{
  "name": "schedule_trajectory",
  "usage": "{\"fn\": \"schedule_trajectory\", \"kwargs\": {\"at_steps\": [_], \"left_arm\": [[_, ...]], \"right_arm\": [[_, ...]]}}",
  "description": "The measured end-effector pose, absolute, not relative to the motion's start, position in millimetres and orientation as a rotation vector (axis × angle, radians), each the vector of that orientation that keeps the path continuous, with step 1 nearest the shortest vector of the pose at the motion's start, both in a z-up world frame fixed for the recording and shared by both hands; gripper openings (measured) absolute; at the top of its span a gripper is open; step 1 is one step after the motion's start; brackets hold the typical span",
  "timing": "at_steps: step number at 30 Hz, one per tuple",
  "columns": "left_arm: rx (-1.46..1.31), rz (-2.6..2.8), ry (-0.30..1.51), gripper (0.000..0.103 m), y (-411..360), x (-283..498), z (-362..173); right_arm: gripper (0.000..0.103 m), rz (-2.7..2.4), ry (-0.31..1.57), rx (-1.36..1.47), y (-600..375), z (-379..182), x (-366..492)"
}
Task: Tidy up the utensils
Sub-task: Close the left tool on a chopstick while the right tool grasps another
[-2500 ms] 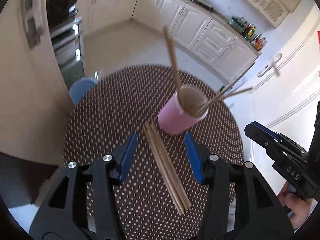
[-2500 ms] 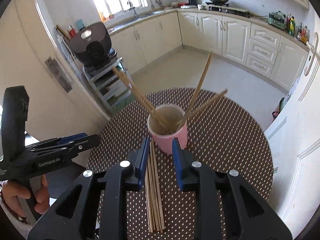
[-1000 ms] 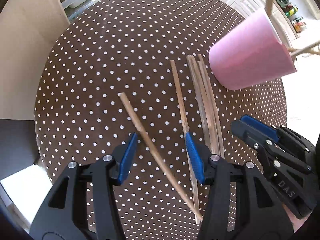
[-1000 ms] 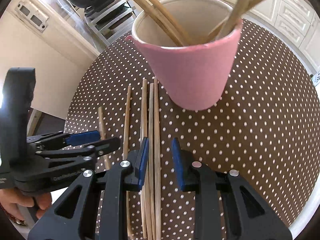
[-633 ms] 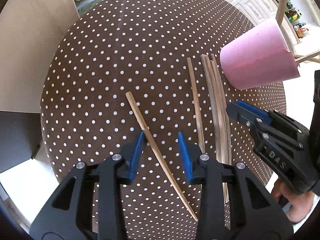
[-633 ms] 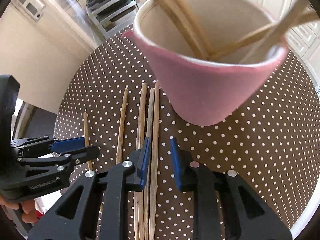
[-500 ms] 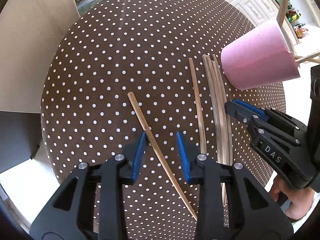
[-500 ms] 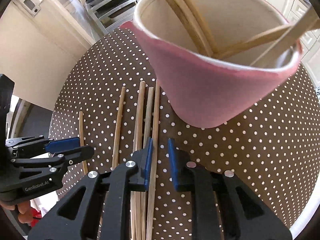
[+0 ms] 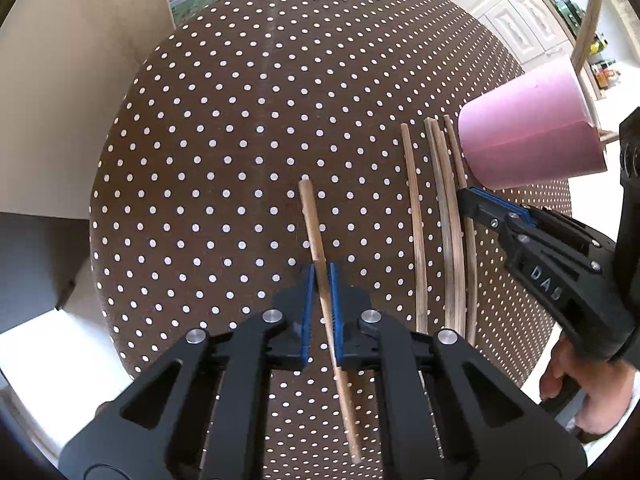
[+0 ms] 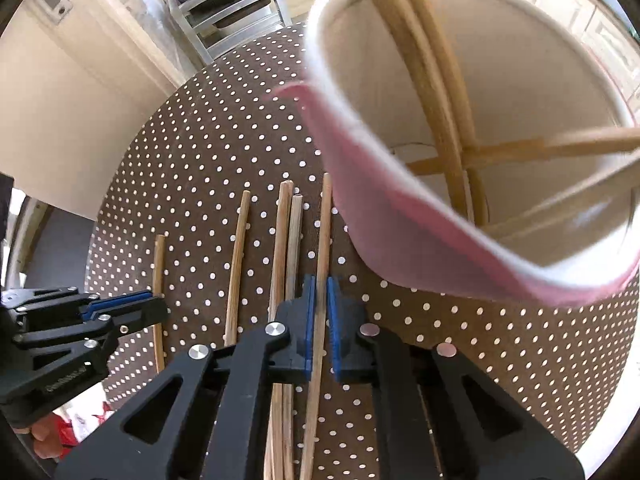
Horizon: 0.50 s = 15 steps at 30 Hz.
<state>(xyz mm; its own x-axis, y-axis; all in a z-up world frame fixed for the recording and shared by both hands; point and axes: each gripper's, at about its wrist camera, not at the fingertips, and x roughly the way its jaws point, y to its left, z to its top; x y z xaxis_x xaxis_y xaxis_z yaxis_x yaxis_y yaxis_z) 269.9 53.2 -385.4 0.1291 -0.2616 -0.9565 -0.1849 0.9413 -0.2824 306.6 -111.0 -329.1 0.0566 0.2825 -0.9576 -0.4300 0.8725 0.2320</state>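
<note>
Left wrist view: the left gripper (image 9: 321,276) pinches a lone chopstick (image 9: 316,240) lying on the dotted table (image 9: 208,152), with three more sticks (image 9: 444,220) at 3 o'clock beside the pink cup (image 9: 528,140). Right wrist view: the right gripper (image 10: 319,292) is pressed onto the chopstick nearest the cup (image 10: 324,232), the cup (image 10: 400,232) at 1 o'clock holding several sticks.

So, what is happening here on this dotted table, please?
A person is sorting wooden chopsticks with two handheld grippers. The left gripper is closed on the separate chopstick, the right gripper on the chopstick nearest the pink cup. Both sticks appear to lie on the brown polka-dot tablecloth. Three more chopsticks lie between them; several stand in the cup already.
</note>
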Motion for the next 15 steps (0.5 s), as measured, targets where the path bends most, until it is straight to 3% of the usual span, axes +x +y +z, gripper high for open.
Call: {"fn": "schedule_trajectory", "kwargs": {"at_steps": [6, 15], "left_arm": [[-0.370, -0.087, 1.419, 0.006, 49, 263, -374], [-0.339, -0.182, 1.282, 0.006, 41, 246, -309]], "right_arm": [[0.005, 0.552, 1.400, -0.067, -126, -315, 293], [0.005, 0.539, 1.291, 0.025, -148, -262, 276]]}}
